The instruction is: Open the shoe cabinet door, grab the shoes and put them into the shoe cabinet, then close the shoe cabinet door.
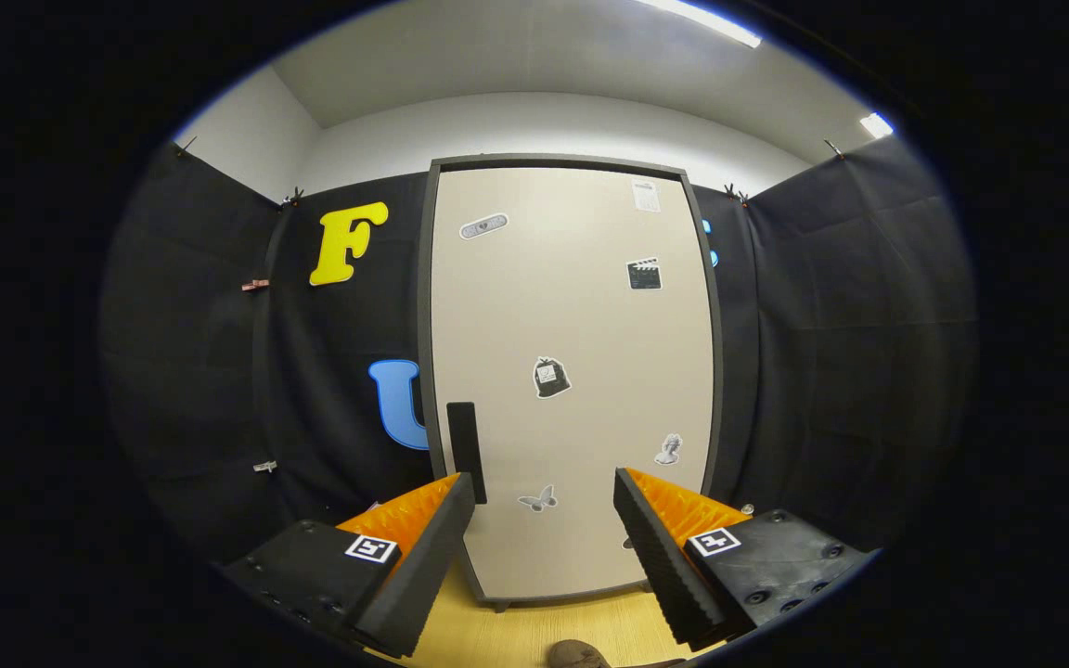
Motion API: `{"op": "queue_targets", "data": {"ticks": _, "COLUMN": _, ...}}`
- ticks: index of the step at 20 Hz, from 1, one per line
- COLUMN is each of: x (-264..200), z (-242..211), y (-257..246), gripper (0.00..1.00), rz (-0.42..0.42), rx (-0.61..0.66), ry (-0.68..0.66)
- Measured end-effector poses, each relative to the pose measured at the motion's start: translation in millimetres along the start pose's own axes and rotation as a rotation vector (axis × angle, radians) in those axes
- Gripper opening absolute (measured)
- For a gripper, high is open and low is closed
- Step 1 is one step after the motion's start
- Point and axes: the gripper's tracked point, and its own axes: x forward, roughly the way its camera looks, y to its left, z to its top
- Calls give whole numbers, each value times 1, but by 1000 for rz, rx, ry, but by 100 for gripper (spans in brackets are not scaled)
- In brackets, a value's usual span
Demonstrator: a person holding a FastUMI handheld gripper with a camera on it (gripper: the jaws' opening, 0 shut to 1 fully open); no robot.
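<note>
While jaws gape, shoe (576, 654) shows partly.

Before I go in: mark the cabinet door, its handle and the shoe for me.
cabinet door (581, 325), gripper view, bare middle of the shut panel.
handle (466, 450), gripper view, middle of the dark bar.
shoe (576, 655), gripper view, toe on the floor.

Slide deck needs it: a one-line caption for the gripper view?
Open gripper faces the closed shoe cabinet door, its dark handle just ahead of one finger.
</note>
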Motion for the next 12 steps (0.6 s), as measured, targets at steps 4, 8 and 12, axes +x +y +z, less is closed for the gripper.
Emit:
{"op": "queue_targets", "data": {"ticks": 4, "x": 9, "z": -8, "y": 10, "gripper": 98, "rz": 9, "rx": 3, "ry": 17}}
{"op": "queue_targets", "data": {"ticks": 8, "x": 25, "z": -15, "y": 27, "gripper": 98, "rz": 25, "rx": 10, "ry": 21}}
{"op": "queue_targets", "data": {"ticks": 12, "x": 50, "z": -25, "y": 49, "gripper": 98, "rz": 50, "rx": 9, "ry": 30}}
